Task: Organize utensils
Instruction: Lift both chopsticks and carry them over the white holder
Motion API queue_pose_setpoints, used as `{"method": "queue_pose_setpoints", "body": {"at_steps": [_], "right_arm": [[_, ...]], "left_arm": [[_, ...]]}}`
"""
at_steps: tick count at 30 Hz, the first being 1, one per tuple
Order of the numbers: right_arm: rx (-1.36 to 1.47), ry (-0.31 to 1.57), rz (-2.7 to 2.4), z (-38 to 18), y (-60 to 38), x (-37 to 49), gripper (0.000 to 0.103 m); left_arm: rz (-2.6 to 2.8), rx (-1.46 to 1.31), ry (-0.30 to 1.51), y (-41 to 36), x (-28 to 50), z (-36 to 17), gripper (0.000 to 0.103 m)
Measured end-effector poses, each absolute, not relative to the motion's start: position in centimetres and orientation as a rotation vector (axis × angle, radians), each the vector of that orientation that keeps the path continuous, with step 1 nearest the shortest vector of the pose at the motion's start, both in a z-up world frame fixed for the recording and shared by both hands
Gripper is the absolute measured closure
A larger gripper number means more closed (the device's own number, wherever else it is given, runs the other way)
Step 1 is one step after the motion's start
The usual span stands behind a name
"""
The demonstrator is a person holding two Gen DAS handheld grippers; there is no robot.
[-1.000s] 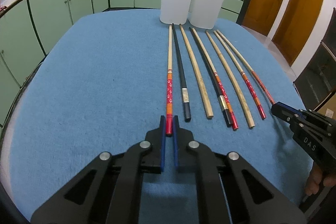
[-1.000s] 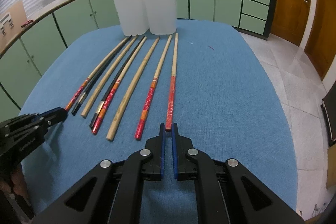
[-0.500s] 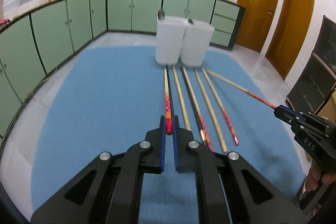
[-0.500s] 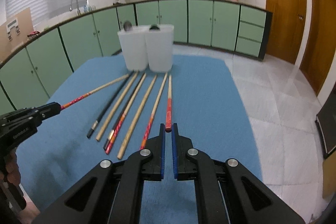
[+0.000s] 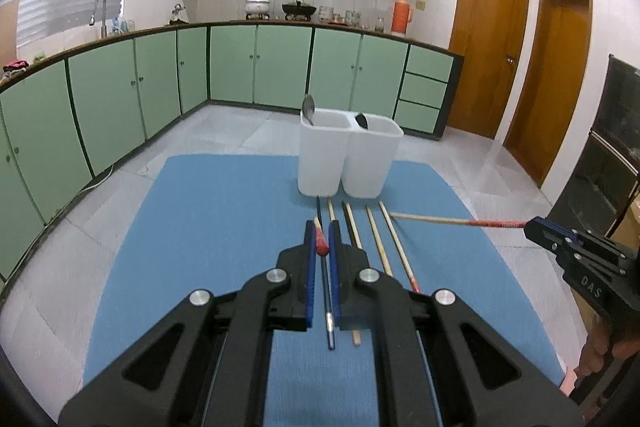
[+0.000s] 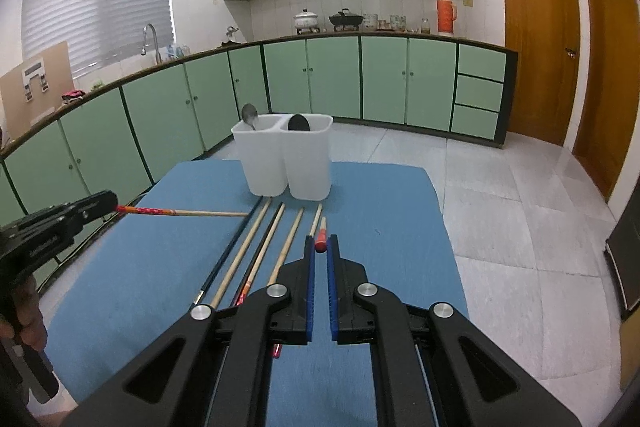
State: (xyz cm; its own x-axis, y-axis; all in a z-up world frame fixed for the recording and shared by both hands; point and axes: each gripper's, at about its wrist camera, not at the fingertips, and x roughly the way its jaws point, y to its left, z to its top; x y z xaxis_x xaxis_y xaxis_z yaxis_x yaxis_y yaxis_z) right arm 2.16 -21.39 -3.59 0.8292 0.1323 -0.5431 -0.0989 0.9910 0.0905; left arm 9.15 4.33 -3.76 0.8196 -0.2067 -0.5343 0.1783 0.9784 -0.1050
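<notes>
We find both chopsticks lifted off the bench since a second ago, left gripper (image 5: 321,239) fingers clamping one red-ended chopstick (image 5: 321,242), right gripper (image 6: 320,245) another (image 6: 320,241), ready for the bins (image 6: 308,159).

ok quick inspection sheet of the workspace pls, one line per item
surface: blue mat on the table, flat.
job's things: two white bins side by side at the far edge, a spoon standing in each; five chopsticks lying on the mat in front of them.
clutter: nothing seen.
grippers: left gripper shut on a red-ended chopstick, lifted; right gripper shut on another red-ended chopstick, lifted.
cables: nothing seen.
surroundings: green kitchen cabinets, wooden doors, tiled floor.
</notes>
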Motion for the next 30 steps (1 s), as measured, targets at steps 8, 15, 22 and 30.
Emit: {"method": "queue_pose_setpoints", "body": {"at_steps": [8, 15, 22, 30], "right_arm": [[0.068, 0.558, 0.134, -2.0, -21.7, 3.2, 0.097], [0.065, 0.530, 0.157, -0.1, -21.9, 4.2, 0.098], [0.064, 0.520, 0.182, 0.8, -21.9, 4.8, 0.098], [0.051, 0.507, 0.212, 2.3, -22.0, 5.2, 0.098]], "left_arm": [[-0.203, -0.069, 0.519, 4.8, 10.0, -2.0, 0.098], [-0.212, -0.078, 0.480, 5.3, 10.4, -0.6, 0.098], [-0.224, -0.078, 0.452, 5.5, 10.6, 0.7, 0.098], [-0.244, -0.083, 0.432, 5.5, 10.8, 1.8, 0.098]]}}
